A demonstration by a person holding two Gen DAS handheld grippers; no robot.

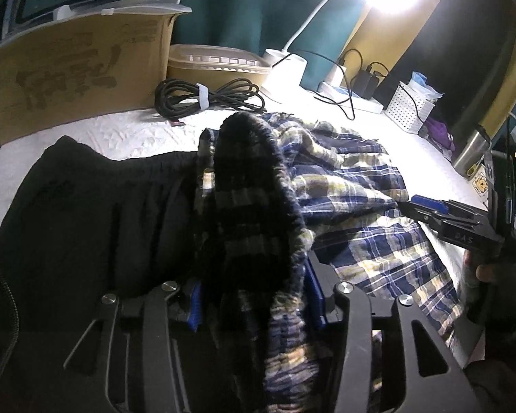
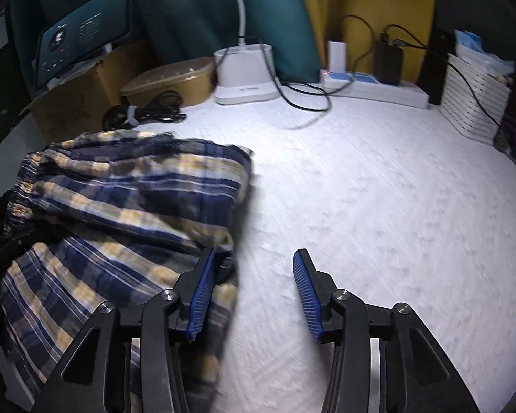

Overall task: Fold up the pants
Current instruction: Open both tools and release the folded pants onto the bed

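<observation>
Now plaid pants [image 1: 347, 179] waistband btwn left gripper [image 1: 254, 304] fingers [image 1: 194, 306], loose.

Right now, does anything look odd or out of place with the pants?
Yes. The plaid pants lie crumpled, and one bunched part stands up between the left gripper's fingers instead of lying flat.

Plaid pants [image 2: 127, 189] soft woven cloth; bedcover [image 2: 361, 206] prob. quilted, matt; box [image 1: 79, 69] plain cardboard.
</observation>
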